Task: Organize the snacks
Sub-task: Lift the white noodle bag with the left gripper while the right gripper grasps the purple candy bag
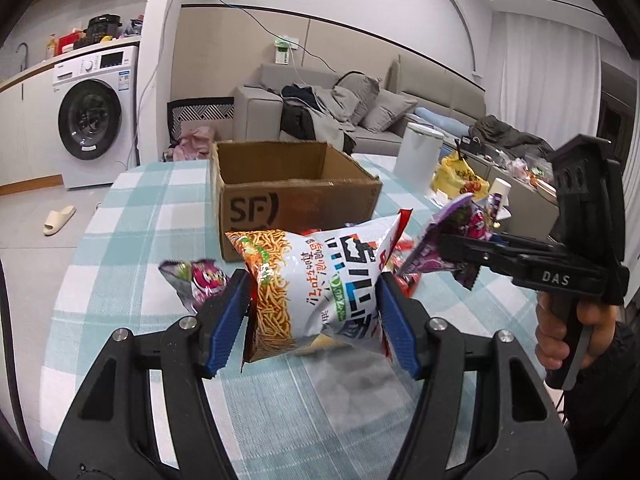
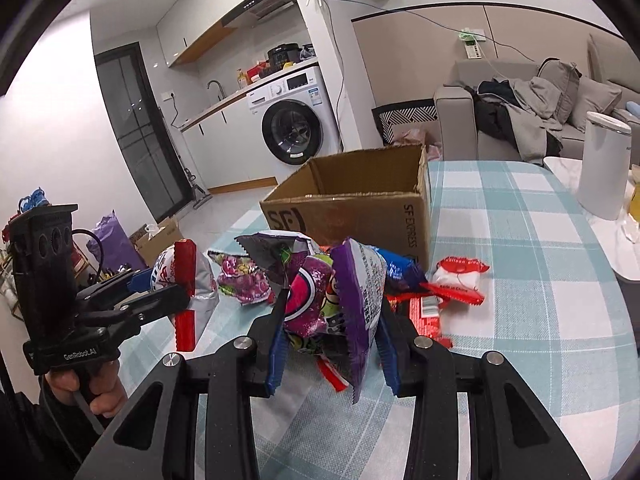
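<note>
My left gripper (image 1: 312,316) is shut on a white noodle-snack bag (image 1: 308,280), held above the checked tablecloth (image 1: 140,240). The open cardboard box (image 1: 288,188) stands just beyond it. My right gripper (image 2: 332,340) is shut on a purple snack bag (image 2: 340,296), also lifted off the table, in front of the same cardboard box (image 2: 360,200). In the left wrist view the right gripper (image 1: 452,248) shows at the right with the purple bag (image 1: 448,240). In the right wrist view the left gripper (image 2: 160,296) shows at the left with its white bag (image 2: 188,280).
Another purple bag (image 1: 200,280) lies left of the box. Red and blue packets (image 2: 440,284) lie on the cloth near the box's corner. A white canister (image 2: 604,164) stands at the far right. A yellow bag (image 1: 460,176) sits beyond the table. A hand (image 1: 576,336) holds the right gripper's handle.
</note>
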A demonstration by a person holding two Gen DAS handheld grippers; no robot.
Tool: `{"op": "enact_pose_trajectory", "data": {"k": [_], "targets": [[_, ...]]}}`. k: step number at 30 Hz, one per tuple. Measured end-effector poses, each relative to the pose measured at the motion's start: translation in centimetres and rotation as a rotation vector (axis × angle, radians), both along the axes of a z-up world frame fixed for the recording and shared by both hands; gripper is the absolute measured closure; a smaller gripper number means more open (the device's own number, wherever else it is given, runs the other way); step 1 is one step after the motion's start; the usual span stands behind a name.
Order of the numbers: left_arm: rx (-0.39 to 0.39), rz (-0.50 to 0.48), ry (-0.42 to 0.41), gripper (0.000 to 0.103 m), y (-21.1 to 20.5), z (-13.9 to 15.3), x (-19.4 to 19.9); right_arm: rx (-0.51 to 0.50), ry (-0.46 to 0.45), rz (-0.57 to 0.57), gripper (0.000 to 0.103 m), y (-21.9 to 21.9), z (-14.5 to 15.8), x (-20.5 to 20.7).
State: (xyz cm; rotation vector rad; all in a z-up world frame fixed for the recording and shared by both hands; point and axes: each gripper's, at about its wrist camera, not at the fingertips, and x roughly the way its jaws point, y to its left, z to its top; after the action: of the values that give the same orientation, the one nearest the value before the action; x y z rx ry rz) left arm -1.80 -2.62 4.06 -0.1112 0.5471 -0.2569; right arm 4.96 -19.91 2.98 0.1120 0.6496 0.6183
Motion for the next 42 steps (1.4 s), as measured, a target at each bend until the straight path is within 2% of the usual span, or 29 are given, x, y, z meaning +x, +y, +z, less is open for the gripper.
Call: {"op": "enact_pose_trajectory", "data": {"k": [22,42], "targets": [[0.005,0.027,-0.04,0.041,-1.0,3.7,6.0,0.05,-0.012,-0.081,0.064,-0.1,4.7,2.8],[0.015,0.071,-0.026,0.041,-0.1,3.5,12.1,0.078,0.02,-0.127,0.064,1.0,4.4,8.8]]}}
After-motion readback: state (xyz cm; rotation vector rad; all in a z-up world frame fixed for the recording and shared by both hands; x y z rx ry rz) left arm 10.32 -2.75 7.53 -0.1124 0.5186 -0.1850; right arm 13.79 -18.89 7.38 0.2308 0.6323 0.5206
